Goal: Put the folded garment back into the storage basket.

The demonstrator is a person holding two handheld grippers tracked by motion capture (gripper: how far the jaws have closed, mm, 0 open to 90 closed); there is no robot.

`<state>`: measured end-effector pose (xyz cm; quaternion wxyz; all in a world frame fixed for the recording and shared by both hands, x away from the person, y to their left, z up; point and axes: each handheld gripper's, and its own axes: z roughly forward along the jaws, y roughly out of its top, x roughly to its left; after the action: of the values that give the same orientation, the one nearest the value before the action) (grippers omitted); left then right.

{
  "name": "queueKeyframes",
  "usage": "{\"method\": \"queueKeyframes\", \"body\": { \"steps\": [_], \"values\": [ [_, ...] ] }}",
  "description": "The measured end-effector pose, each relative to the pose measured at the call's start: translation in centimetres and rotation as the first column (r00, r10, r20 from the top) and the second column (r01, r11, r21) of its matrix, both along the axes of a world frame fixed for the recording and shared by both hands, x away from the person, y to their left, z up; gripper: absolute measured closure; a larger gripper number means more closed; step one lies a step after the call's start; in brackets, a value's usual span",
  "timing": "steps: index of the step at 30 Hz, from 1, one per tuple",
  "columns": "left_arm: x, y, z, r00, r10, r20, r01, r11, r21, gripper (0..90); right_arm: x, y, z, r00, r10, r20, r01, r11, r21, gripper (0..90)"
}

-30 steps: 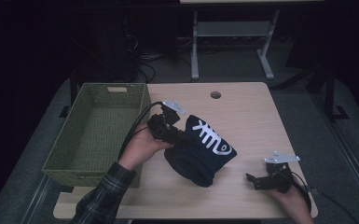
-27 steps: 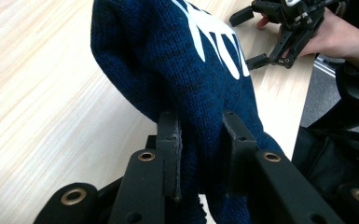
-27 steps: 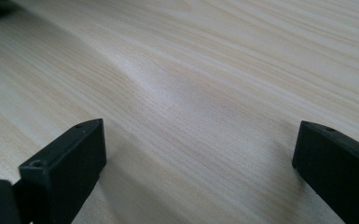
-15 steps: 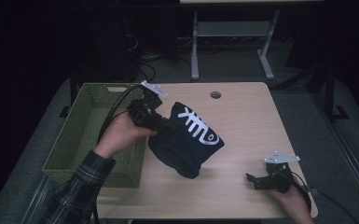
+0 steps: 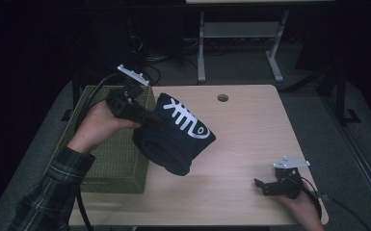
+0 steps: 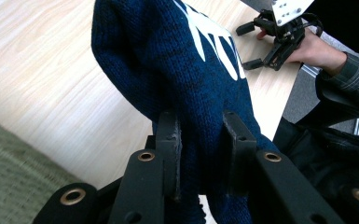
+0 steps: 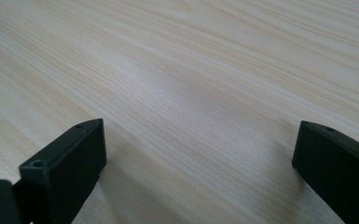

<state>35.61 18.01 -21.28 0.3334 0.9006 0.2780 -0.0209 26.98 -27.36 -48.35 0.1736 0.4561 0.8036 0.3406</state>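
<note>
A dark blue knitted hat [image 5: 176, 137] with a white fishbone design hangs in the air above the table's left part, beside the basket. My left gripper [image 5: 147, 118] is shut on its edge; in the left gripper view the knit [image 6: 186, 79] is pinched between both black pads [image 6: 170, 154]. My right gripper [image 5: 265, 186] rests low on the table near the front right corner, with its jaws spread wide and only bare wood [image 7: 191, 107] between them. The left gripper view also shows that right gripper [image 6: 261, 44] in a hand, farther off.
An olive woven basket [image 5: 111, 159] stands at the table's left edge, under my left forearm in a plaid sleeve. The light wooden table [image 5: 250, 130] has a round cable hole [image 5: 222, 97] near its far edge. A metal desk frame stands on the floor behind.
My left hand has lifted the hat off the table and carried it up and to the left, toward the basket. The right gripper has stayed where it was.
</note>
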Motion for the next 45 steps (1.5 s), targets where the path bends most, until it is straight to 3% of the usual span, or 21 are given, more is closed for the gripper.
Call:
{"method": "queueKeyframes", "body": {
  "steps": [8,19,29,39,45],
  "values": [
    [-0.5,2.9,1.6,0.999,0.044,0.012,-0.044,0.999,-0.005,72.4,0.0,0.0,0.0,1.0,-0.002,0.0,0.002,1.0,-0.001,2.5],
    [-1.0,7.4,2.8,0.9901,0.138,0.026,-0.137,0.9903,-0.02,72.4,0.0,0.0,0.0,1.0,-0.005,-0.003,0.005,1.0,-0.001,2.5],
    [-1.3,11.2,2.9,0.9753,0.219,0.028,-0.219,0.9753,-0.031,72.4,0.0,0.0,0.0,1.0,-0.007,-0.003,0.006,1.0,-0.001,2.5],
    [-2.1,14.9,2.8,0.9517,0.306,0.028,-0.304,0.9513,-0.048,72.5,0.0,0.0,0.0,0.9999,-0.01,-0.003,0.01,1.0,-0.002,2.5],
    [-2.4,16.6,1.7,0.9383,0.346,0.014,-0.345,0.9378,-0.04,72.5,0.0,0.0,0.0,0.9999,-0.011,-0.004,0.011,1.0,-0.002,2.5]
  ]
}}
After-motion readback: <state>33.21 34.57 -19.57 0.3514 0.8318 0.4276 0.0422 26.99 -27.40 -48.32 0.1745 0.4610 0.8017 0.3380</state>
